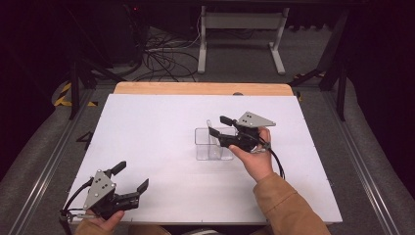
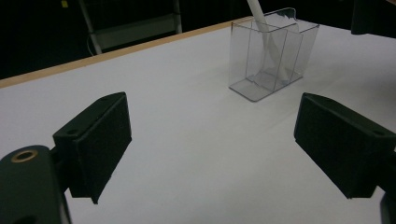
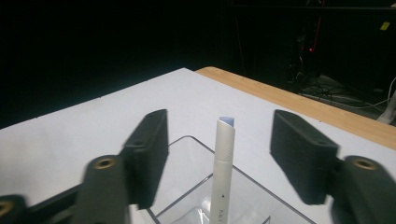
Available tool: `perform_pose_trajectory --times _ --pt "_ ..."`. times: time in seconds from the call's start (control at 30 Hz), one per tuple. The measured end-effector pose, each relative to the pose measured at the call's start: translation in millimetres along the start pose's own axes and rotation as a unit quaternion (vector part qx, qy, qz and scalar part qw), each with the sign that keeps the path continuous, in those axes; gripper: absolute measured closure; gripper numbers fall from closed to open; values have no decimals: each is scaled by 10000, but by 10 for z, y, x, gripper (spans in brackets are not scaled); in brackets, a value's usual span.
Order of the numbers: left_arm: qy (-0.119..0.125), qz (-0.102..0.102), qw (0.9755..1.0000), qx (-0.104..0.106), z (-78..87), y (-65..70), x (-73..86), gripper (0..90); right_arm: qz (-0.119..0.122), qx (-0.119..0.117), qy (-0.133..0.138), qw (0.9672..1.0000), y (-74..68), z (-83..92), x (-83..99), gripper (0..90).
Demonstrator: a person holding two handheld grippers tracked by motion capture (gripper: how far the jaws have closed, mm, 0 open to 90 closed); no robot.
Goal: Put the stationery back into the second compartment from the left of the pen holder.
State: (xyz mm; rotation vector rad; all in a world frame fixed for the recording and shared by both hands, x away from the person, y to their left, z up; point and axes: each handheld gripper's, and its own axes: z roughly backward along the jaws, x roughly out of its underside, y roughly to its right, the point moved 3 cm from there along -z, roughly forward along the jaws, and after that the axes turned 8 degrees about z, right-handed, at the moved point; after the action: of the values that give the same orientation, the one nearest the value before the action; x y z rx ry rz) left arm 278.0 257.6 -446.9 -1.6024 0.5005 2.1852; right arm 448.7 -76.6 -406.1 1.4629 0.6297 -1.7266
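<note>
Your right gripper [image 3: 219, 154] stands wide around the upright white pen [image 3: 222, 163] in the clear holder [image 1: 214, 144]; left gripper [image 1: 131, 178], also wide, sits well apart.

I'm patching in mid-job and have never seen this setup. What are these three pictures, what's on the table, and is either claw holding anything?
No robot arm here: a person holds a two-jaw claw in each hand. The high view looks down over the white table. The left claw sits near the table's near edge, jaws wide apart with nothing between them. The right claw hovers over a clear plastic holder with compartments. The other two pictures come from cameras riding on each claw, looking along its black jaws. In the right gripper view, a white pen stands upright in the holder, between the open jaws, and neither pad touches it. So nothing is held.
</note>
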Motion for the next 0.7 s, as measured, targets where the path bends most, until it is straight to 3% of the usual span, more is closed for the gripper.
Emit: perform_pose_trajectory --times 0.4,0.7 --pt "11 29 10000 -4 8 -1 1 120 308 -187 80 9993 -148 142 -203 270" --pt "19 41 10000 -9 9 0 0 119 372 -283 101 9989 -196 179 -260 258"
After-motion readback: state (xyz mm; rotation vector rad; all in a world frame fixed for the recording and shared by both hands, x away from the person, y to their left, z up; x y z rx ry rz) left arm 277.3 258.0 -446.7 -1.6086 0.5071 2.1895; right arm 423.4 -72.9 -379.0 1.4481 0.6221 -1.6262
